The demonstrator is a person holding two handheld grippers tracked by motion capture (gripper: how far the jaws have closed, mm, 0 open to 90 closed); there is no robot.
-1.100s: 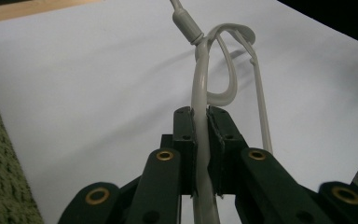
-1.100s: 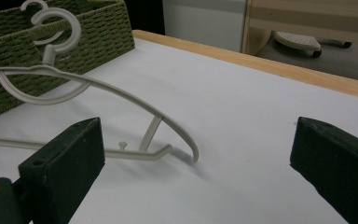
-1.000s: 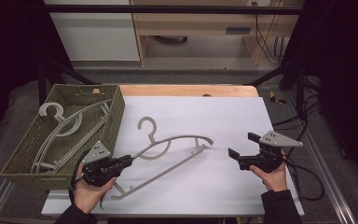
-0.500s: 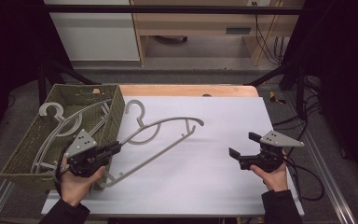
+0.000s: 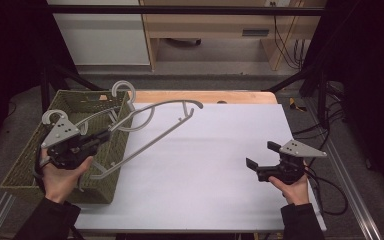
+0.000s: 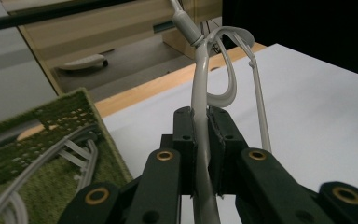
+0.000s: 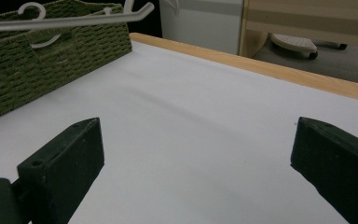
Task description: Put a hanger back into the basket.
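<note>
My left tool (image 5: 96,141) is closed on the grey hanger (image 5: 155,131); in the left gripper view I see its two black jaws pressed on both sides of the hanger's thin bar (image 6: 200,140), with no gap. The left hand (image 5: 62,172) holds this tool above the green woven basket (image 5: 17,172), near its right wall. From the tool, the hanger goes up and to the right, lifted in the air over the basket's right edge and over the left part of the white surface (image 5: 220,165). Its hook (image 5: 122,90) is above the far corner of the basket. Inside the basket I see at least one more grey hanger (image 5: 55,119) lying on the bottom.

My right tool (image 5: 260,160) is wide open: in the right gripper view the two jaws stand far apart with only white surface (image 7: 191,140) between them, and they hold nothing. The right hand (image 5: 292,182) keeps it low over the right side of the surface, well apart from the hanger. The basket (image 7: 32,70) is seen far at the left of that view, with the lifted hanger (image 7: 74,21) crossing above it.
</note>
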